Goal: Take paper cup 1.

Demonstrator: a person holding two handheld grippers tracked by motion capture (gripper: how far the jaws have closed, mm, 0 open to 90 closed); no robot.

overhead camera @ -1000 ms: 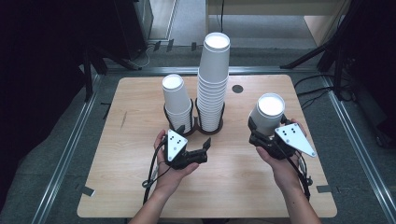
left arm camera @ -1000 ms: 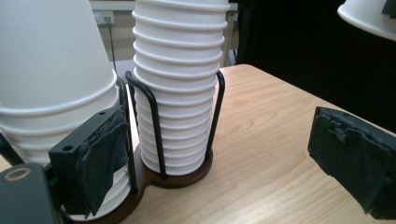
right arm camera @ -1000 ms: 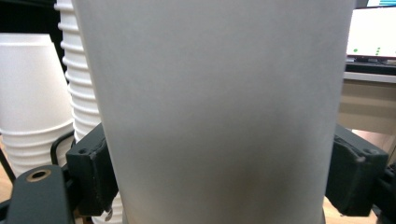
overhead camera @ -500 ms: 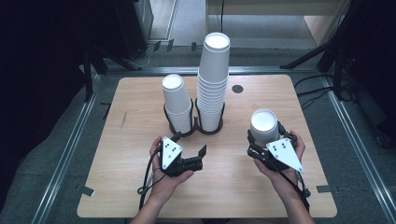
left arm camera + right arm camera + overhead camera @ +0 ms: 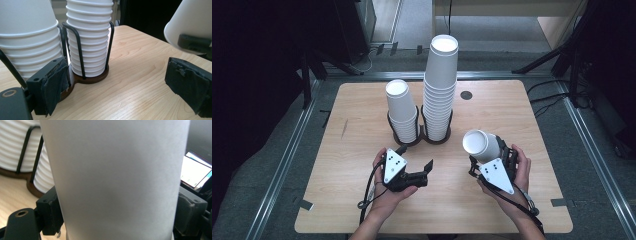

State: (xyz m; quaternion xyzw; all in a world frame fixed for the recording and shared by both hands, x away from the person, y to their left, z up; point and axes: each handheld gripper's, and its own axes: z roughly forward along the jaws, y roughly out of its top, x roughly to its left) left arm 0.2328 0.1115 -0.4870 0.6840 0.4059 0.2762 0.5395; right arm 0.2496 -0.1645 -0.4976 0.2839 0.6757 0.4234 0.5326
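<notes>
1. Left gripper [image 5: 428, 165] rests on the table [image 5: 362, 200], jaws spread wide with nothing between them.
2. Just ahead of it stand 2 wire holders, with the short cup stack [image 5: 401, 112] and the tall cup stack [image 5: 439, 90].
3. Right gripper [image 5: 492, 150] is clamped on 1 white paper cup [image 5: 479, 145], which tilts above the table; its jaws just closed further.

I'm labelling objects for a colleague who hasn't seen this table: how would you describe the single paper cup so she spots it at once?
On the wooden table, look right of the two wire-held stacks of cups. The single white cup sits clamped in the right gripper. Unlike its nested neighbours, it is alone, tilted and off the table.
</notes>
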